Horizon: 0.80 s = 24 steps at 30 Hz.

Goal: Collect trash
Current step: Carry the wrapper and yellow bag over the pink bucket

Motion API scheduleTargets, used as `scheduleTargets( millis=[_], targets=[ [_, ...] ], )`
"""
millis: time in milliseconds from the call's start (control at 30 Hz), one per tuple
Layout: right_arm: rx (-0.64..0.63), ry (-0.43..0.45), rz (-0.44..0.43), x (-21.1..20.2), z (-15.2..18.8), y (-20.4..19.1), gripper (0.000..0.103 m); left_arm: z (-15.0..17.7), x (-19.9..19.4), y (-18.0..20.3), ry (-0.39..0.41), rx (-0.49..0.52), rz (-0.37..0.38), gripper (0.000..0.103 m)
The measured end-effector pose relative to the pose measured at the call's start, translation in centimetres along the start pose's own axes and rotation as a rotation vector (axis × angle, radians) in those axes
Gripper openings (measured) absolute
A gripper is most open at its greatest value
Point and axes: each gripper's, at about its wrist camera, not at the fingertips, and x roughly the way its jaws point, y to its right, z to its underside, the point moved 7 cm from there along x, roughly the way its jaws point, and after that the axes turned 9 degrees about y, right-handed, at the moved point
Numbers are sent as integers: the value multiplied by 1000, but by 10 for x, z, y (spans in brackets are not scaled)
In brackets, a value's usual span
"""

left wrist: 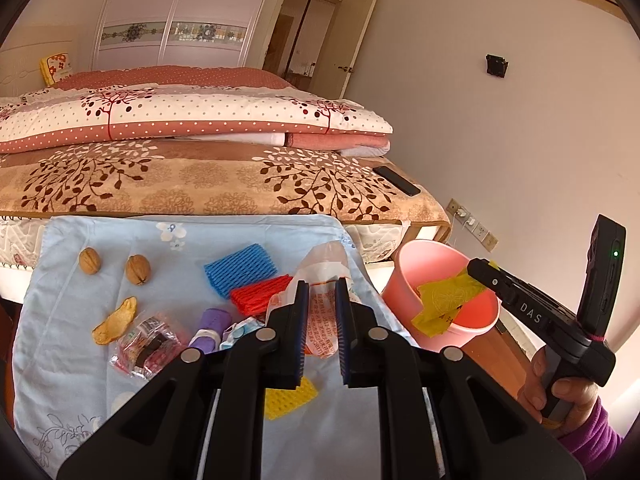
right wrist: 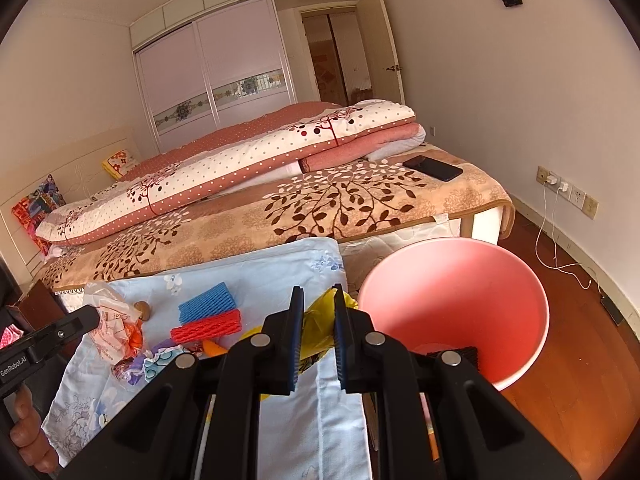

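My left gripper (left wrist: 322,286) is shut on a crumpled white plastic bag with orange print (left wrist: 320,260), lifted above the light blue cloth (left wrist: 60,340). In the right wrist view that left gripper (right wrist: 90,316) and its bag (right wrist: 110,320) show at the left. My right gripper (right wrist: 319,296) is shut on a yellow wrapper (right wrist: 316,328) beside the pink bin (right wrist: 452,292). Seen from the left wrist, the right gripper (left wrist: 474,270) holds the yellow wrapper (left wrist: 444,300) over the open top of the bin (left wrist: 404,288).
On the cloth lie a blue foam net (left wrist: 240,272), a red foam net (left wrist: 260,294), a yellow foam net (left wrist: 290,396), two walnuts (left wrist: 90,261), a peel (left wrist: 114,320) and a clear wrapper (left wrist: 146,344). Behind is a bed with a phone (left wrist: 396,180).
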Motion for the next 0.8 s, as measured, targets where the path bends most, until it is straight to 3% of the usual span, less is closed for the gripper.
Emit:
scheduleTargets(
  millis=[367,800],
  targets=[
    [43,47,91,-5,-14,55,13,-15,42,56,4,36,72,13],
    [76,76,222,-8,-14,120,13,-9,92,135,-24,93,204,13]
  ],
)
